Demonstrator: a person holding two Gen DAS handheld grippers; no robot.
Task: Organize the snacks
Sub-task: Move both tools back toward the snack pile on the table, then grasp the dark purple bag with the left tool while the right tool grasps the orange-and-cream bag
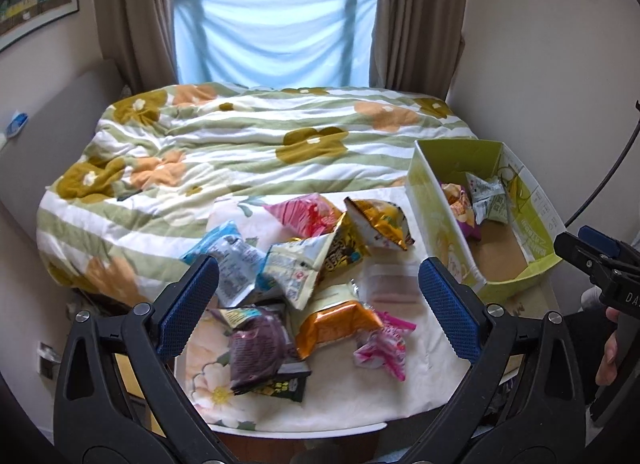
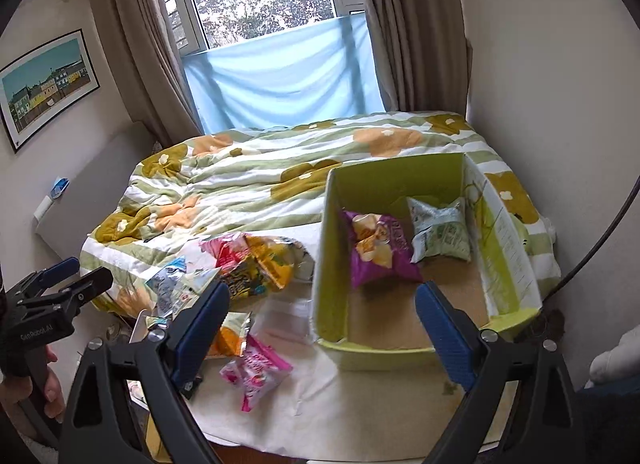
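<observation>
A pile of snack bags (image 1: 304, 264) lies on a white floral cloth (image 1: 360, 396) at the foot of the bed; it also shows in the right wrist view (image 2: 248, 264). A green cardboard box (image 1: 432, 200) stands to the right and holds a purple bag (image 2: 376, 248) and a pale green bag (image 2: 440, 232). My left gripper (image 1: 318, 306) is open and empty above the pile. My right gripper (image 2: 322, 326) is open and empty above the box's near wall (image 2: 376, 352). A pink bag (image 2: 256, 376) lies nearest, left of the box.
The bed with a green floral quilt (image 1: 240, 152) stretches behind, under a window with brown curtains (image 1: 132, 16). A wall (image 2: 560, 64) is close on the right. A black cable (image 1: 612, 176) hangs at the right edge.
</observation>
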